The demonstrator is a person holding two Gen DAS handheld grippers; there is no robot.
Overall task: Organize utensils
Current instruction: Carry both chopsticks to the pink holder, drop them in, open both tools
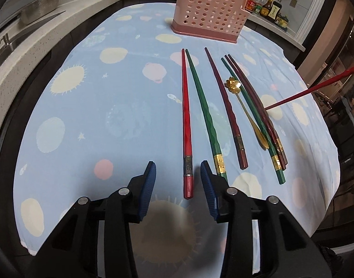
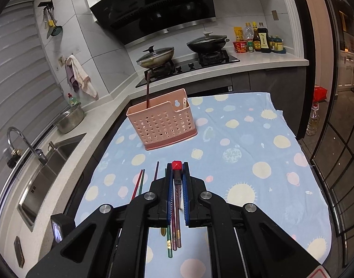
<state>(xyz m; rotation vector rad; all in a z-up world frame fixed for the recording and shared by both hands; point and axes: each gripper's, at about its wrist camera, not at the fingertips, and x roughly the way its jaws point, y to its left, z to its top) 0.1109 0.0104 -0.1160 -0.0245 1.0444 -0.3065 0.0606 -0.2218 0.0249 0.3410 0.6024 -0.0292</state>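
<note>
Left gripper (image 1: 178,176) tilted down, jaws apart astride red chopstick (image 1: 186,125) at lower centre; right gripper (image 2: 177,169) clamps another red chopstick (image 2: 177,165).

Utensil basket (image 1: 208,11) at the far end of the worktop (image 1: 84,120). Nearer than the basket, side by side: two chopsticks (image 1: 185,120), a third (image 1: 225,106) to their right, then a spoon (image 1: 246,113) touching a chopstick bundle (image 1: 262,120). One chopstick upright (image 2: 148,92) in the basket.
</note>
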